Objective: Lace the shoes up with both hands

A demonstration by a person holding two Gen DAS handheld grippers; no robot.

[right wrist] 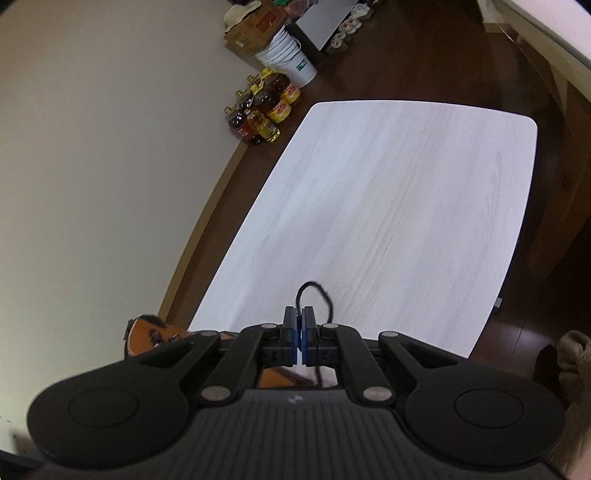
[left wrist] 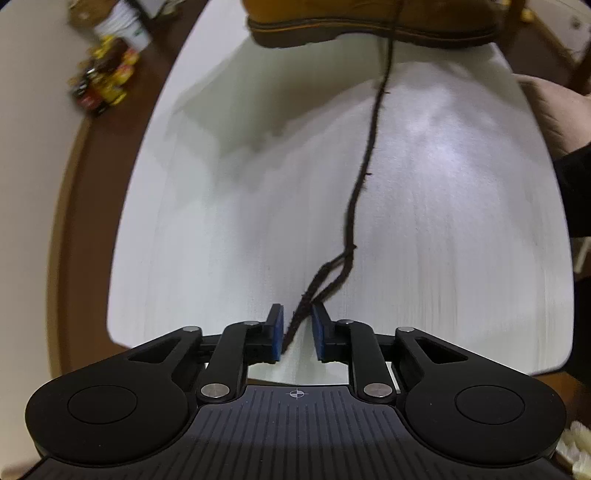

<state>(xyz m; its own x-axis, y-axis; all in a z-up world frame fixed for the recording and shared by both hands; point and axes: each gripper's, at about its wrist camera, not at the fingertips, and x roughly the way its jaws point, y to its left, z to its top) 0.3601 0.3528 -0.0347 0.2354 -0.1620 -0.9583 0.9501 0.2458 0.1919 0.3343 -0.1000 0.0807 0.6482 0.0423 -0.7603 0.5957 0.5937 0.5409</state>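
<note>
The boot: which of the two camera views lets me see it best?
The left wrist view. The tan boot fills the top edge there, showing its sole and side, with the dark lace trailing down toward the fingers. The right wrist view shows only an orange-brown sliver behind the gripper body.

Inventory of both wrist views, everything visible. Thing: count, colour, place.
boot: one, tan with dark sole, far end of the table in the left wrist view
lace: one, dark brown, runs from the boot to the left gripper; a loop sticks out of the right gripper
table: one, white wood grain
oil bottles: several, yellow and amber, on the floor by the wall
bucket: one, white, behind the bottles
cardboard box: one, brown, beside the bucket
floor: dark brown wood
left gripper: black, blue pads, a gap shows, lace between them
right gripper: black, blue pads, shut on the lace
sleeve: beige, right edge
</note>
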